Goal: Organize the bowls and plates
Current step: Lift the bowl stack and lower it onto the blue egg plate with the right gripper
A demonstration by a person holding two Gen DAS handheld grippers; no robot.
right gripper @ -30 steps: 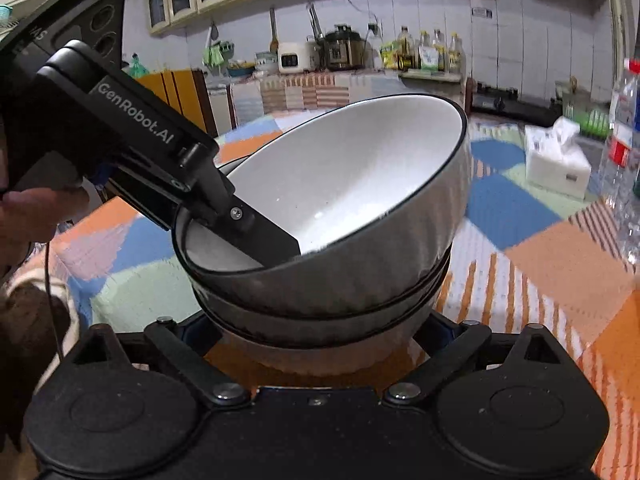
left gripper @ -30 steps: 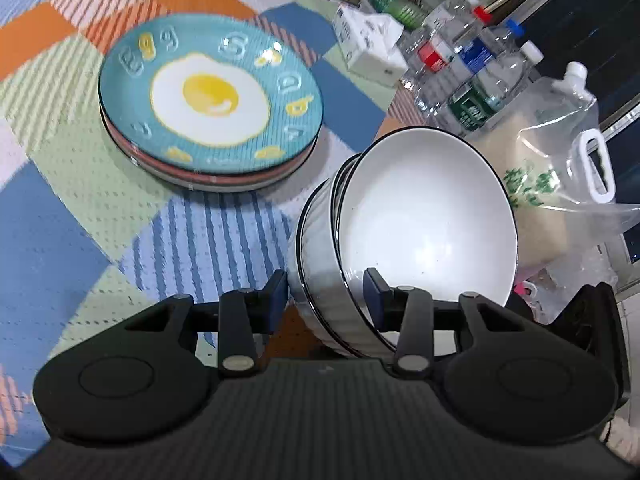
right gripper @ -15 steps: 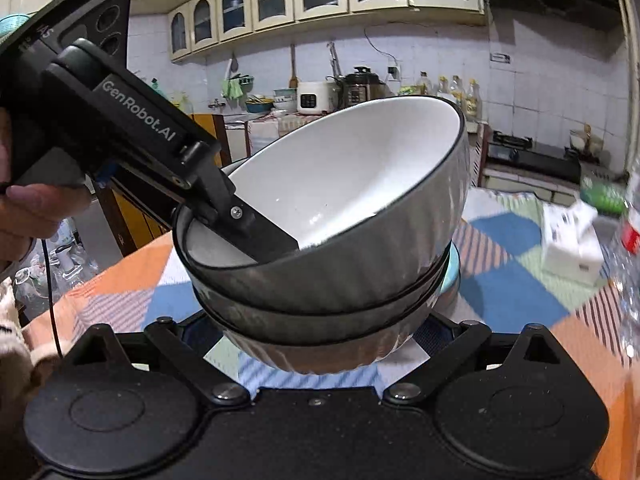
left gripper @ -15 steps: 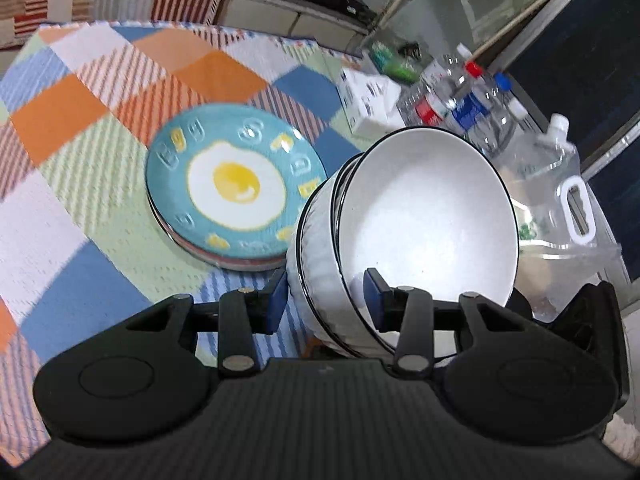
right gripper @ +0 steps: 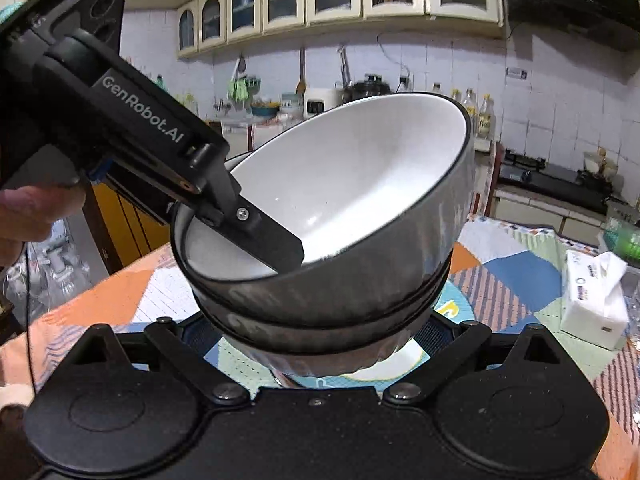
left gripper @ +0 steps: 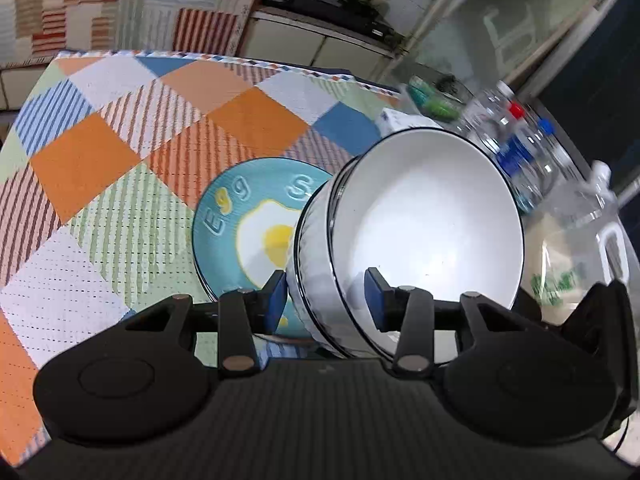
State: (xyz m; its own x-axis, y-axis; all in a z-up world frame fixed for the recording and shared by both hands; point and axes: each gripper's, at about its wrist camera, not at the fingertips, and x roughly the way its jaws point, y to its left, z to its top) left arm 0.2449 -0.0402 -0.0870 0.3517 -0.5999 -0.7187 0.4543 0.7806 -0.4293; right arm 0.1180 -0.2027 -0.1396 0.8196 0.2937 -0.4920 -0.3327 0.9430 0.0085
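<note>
A stack of grey ribbed bowls [left gripper: 424, 220] with white insides hangs tilted in the air over the checked tablecloth. My left gripper [left gripper: 326, 296] is shut on its near wall, one blue pad outside and one inside the top bowl; its inner finger [right gripper: 272, 240] shows in the right wrist view. My right gripper [right gripper: 320, 360] reaches around the foot of the stack of bowls [right gripper: 340, 288], fingertips hidden beneath it. A pile of plates topped by a teal fried-egg plate [left gripper: 240, 216] lies on the table, partly behind and below the bowls.
Water bottles [left gripper: 520, 148] and a clear handled pouch [left gripper: 580, 248] stand at the table's right side. A white tissue box [right gripper: 592, 304] sits near them. A hand [right gripper: 32, 216] holds the left gripper. The tablecloth [left gripper: 120, 152] stretches away on the left; kitchen counters lie beyond.
Both grippers rose and carried the bowl stack toward the plates. The egg plate, formerly clear to the left, now sits partly hidden behind the bowls.
</note>
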